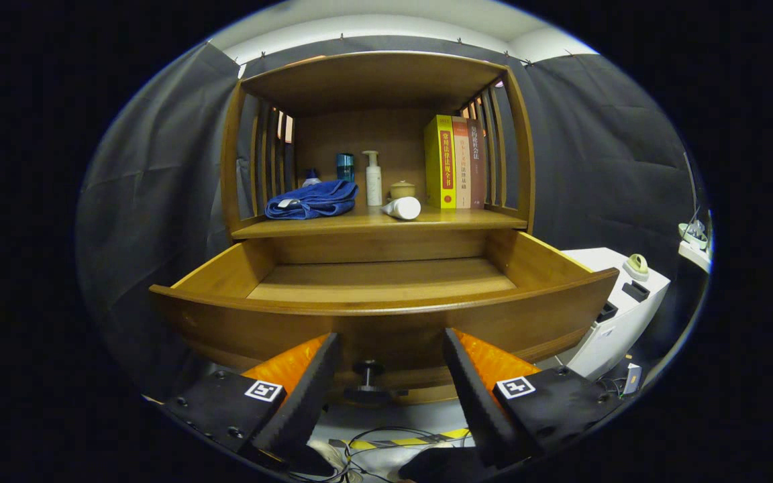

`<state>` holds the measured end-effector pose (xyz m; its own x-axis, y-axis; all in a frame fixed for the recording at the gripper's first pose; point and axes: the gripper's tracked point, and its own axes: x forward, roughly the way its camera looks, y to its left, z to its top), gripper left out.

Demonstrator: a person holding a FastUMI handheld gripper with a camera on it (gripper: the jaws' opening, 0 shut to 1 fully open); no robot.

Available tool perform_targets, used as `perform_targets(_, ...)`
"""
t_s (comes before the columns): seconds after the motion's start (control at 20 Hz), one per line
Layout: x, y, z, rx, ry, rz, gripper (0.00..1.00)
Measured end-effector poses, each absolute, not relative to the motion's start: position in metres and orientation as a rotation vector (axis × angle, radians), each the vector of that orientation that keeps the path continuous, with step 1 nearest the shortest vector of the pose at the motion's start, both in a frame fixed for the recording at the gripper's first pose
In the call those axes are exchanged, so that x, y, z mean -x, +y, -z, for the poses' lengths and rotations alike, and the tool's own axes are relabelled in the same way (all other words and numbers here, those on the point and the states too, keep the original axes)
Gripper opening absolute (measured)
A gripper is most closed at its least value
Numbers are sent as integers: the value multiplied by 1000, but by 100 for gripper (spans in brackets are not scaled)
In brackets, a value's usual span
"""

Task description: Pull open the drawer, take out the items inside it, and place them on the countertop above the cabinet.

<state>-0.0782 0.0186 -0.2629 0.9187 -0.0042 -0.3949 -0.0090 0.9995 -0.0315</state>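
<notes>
The wooden cabinet (376,168) stands ahead of the claw (392,365), against the dark cloth wall. Its one drawer (386,305) is pulled fully out toward the camera. The visible drawer floor is bare wood; the near strip behind the front panel is hidden, so its contents cannot be confirmed. One round drawer knob (368,370) sits on the front panel, low down, in the gap between the two fingers and not touched by either.

The claw is released: its two fingers are spread well apart, gripping nothing, their tips level with the lower part of the drawer front.

Items counted on the desk (440,219), the surface directly above the drawer:
- one folded blue towel (311,199), at the left;
- one small bottle with a blue cap (311,177), behind the towel, mostly hidden;
- one teal cup (345,166), behind the towel's right end;
- one upright white pump bottle (373,178), near the middle;
- one small cream lidded jar (402,189), right of the pump bottle;
- one white tube (402,208) lying on its side, in front of the jar, near the desk edge;
- three books (455,162) standing upright together against the right slats, the leftmost yellow.

Beside the cabinet to the right stands one white unit (618,308). Cables (386,436) and a yellow-black striped tape lie on the floor below the fingers.
</notes>
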Motion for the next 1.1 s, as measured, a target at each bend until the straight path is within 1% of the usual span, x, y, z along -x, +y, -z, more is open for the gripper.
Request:
perform_targets(0.2, 75, 22, 262, 31, 388, 12, 98)
perform_targets(0.7, 35, 21, 260, 54, 383, 14, 98)
perform_targets(1.1, -23, 21, 261, 93, 329, 7, 98)
